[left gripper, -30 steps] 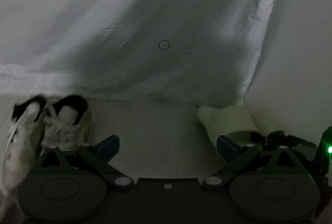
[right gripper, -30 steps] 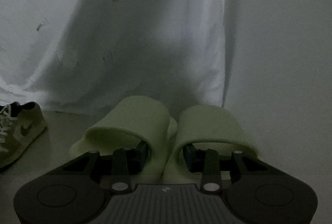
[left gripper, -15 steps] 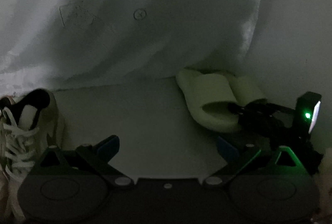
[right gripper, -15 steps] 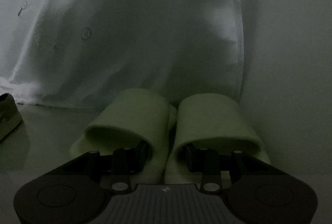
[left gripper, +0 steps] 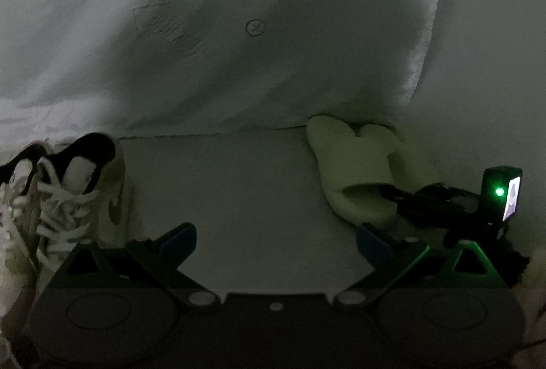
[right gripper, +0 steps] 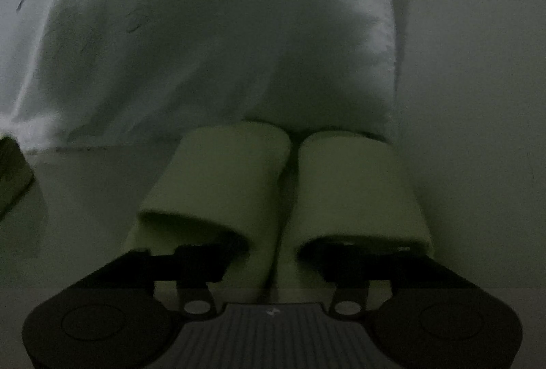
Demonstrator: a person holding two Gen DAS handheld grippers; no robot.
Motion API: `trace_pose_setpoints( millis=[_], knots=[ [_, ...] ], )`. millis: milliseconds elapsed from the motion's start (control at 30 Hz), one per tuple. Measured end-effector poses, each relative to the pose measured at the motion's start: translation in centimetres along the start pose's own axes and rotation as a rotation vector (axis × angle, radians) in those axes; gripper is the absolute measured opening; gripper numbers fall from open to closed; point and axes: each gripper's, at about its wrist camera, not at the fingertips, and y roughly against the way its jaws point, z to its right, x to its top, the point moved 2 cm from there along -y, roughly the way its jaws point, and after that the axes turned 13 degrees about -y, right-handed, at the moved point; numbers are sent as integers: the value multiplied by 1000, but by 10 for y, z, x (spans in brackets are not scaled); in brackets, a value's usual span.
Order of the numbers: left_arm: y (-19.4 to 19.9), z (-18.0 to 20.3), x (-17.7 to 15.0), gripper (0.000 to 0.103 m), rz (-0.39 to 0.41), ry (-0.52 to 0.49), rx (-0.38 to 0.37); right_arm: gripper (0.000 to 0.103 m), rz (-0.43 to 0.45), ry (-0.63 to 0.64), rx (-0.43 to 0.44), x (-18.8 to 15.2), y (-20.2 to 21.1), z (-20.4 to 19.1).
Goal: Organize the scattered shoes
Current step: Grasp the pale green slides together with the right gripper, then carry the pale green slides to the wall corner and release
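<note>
Two pale green slippers (right gripper: pixel 218 184) (right gripper: pixel 355 188) stand side by side on the floor, toes against the hanging sheet. My right gripper (right gripper: pixel 273 253) has one finger inside each slipper. Its jaws are opening, and the slippers' two inner walls stand between them without being pinched. In the left wrist view the same slippers (left gripper: pixel 355 174) sit at the right with the right gripper (left gripper: pixel 426 201) reaching into them. A pair of white laced sneakers (left gripper: pixel 78 198) with dark collars stands at the left. My left gripper (left gripper: pixel 276 236) is open over bare floor between the two pairs.
A white printed sheet (left gripper: pixel 239 44) hangs down to the floor behind both pairs. A plain wall (left gripper: pixel 494 61) rises right of the slippers. Pale floor (left gripper: pixel 239 181) runs between sneakers and slippers. A sneaker's edge (right gripper: pixel 13 171) shows at the far left of the right wrist view.
The right gripper's fingers have spread apart and no longer pinch the slippers' inner walls together. The slippers now sit lower, against the sheet's hem. The left view has shifted slightly toward the sneakers.
</note>
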Motion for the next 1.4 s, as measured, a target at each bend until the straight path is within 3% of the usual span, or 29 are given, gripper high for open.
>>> trace_pose_setpoints(
  millis=[267,367,467,600,700,767,867,900,1067,1200,1400],
  knots=[
    [6,7,1,101,3,2,-5,80,-30,-173,-19,-3,18,6],
    [8,8,1,101,8,-4,-7,83,-26,-371,-4,-3,33,20],
    [8,9,1,101,7,-2,-9,93,-16,-636,18,-8,41,37],
    [9,9,1,101,11,-3,-10,93,-32,-827,21,-8,52,52],
    [9,9,1,101,16,-4,-8,93,-34,-824,-27,-5,63,53],
    [10,9,1,101,20,-5,-7,93,21,-773,-74,-7,83,50],
    [11,8,-1,101,21,2,-9,83,83,-729,-106,-16,105,48],
    [10,8,-2,101,17,0,-12,76,77,-716,-134,-21,111,49],
    [7,11,-2,101,0,-22,-17,76,18,-640,-216,-37,108,53],
    [9,13,0,101,6,-39,-14,76,-25,-726,-166,-37,88,59],
    [16,12,-1,101,8,-33,10,76,-46,-697,-94,-18,58,38]
  ],
)
